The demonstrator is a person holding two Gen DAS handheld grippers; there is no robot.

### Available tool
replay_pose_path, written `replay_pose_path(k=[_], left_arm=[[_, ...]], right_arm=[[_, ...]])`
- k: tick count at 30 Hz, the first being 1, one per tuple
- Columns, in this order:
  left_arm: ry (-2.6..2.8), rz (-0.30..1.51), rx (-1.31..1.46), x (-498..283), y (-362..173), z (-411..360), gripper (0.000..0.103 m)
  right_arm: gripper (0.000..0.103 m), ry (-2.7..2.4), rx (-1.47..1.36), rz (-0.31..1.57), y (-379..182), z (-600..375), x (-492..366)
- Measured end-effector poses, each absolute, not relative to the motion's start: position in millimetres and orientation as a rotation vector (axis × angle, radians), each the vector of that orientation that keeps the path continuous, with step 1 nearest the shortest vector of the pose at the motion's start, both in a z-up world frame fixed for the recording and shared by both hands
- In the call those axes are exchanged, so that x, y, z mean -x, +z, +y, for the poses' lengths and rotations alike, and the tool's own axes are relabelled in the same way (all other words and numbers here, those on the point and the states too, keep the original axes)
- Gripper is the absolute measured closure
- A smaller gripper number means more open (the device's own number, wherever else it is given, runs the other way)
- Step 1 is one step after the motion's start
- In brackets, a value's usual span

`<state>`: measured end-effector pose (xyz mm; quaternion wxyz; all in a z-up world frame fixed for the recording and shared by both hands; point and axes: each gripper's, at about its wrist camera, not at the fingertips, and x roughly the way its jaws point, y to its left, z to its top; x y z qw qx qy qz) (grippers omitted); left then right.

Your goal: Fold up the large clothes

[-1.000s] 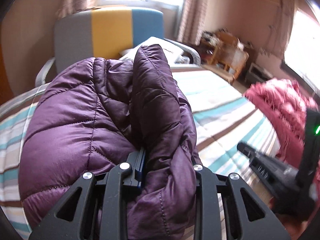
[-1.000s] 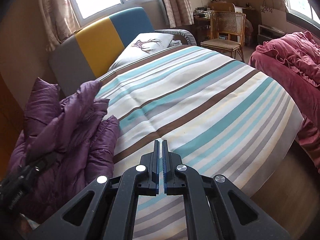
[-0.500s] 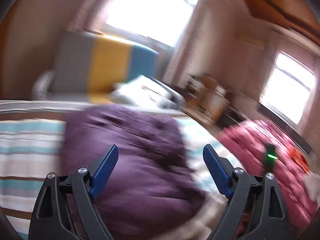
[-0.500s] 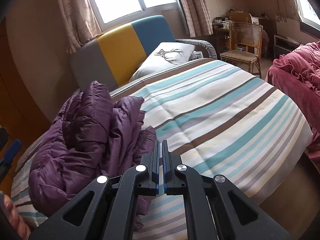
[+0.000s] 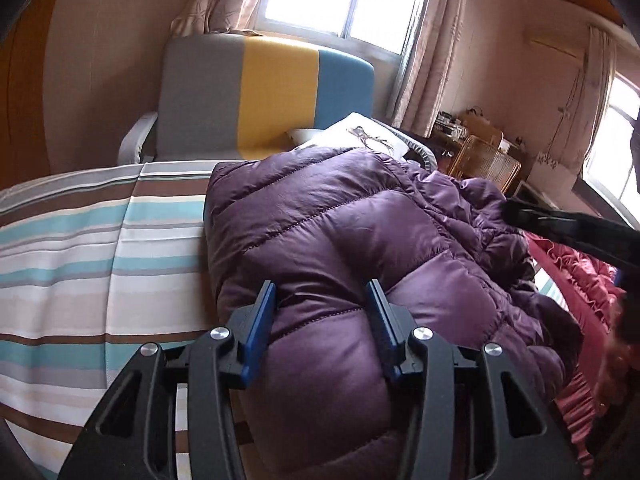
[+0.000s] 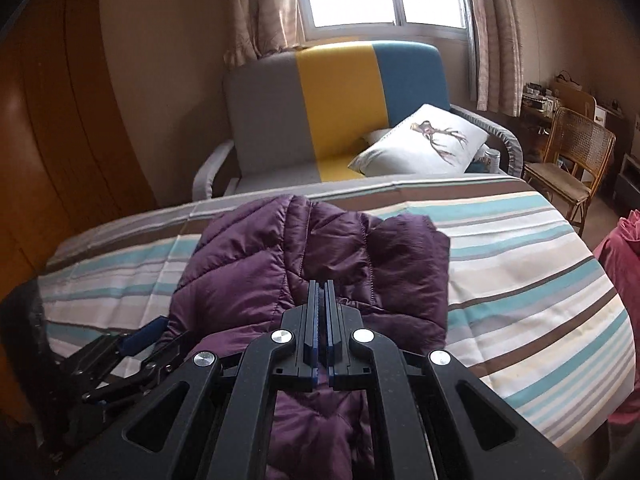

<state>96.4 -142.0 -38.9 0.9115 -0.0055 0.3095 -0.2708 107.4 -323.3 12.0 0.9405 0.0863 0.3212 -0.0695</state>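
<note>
A purple quilted down jacket lies bunched on the striped bed sheet. My left gripper sits at the jacket's near edge. Its jaws are closing, and a puffy fold fills the gap and touches both blue pads. In the right wrist view the same jacket lies straight ahead, and the left gripper bites its lower left edge. My right gripper hovers over the middle of the jacket, shut with nothing between its fingers. It shows in the left wrist view as a dark bar at the right.
A grey, yellow and blue sofa chair stands behind the bed with a white deer-print pillow on it. A wicker chair is at the back right. A red ruffled quilt lies to the right, and a wooden wardrobe is on the left.
The left gripper let go of the jacket fold, opened wide, shifted, and now closes on another puffy fold. The right gripper swung left and up from the bare sheet to over the jacket, still shut.
</note>
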Motion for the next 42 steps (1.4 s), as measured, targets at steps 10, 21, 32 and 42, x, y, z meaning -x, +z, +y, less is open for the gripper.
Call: replay_pose_path(k=[10, 21, 32, 42], left_arm=[[-0.586, 0.616, -0.079, -84.9, -26.2, -154.4, 0.055], [-0.559, 0.676, -0.224, -118.6, -20.0, -216.4, 0.031], [-0.561, 0.605, -0.219, -103.1, -32.1, -218.1, 0.027], [-0.529, 0.633, -0.132, -117.1, -19.1, -203.0, 0.023]], right_arm=[[0.101, -0.217, -0.414, 0.747, -84.2, -364.5, -91.6], [0.101, -0.174, -0.383, 0.638, -31.5, -367.2, -77.6], [0.103, -0.311, -0.311, 0.779, -68.7, -395.7, -147.7], [0.103, -0.322, -0.359, 0.745, -94.8, -412.6, -150.1]])
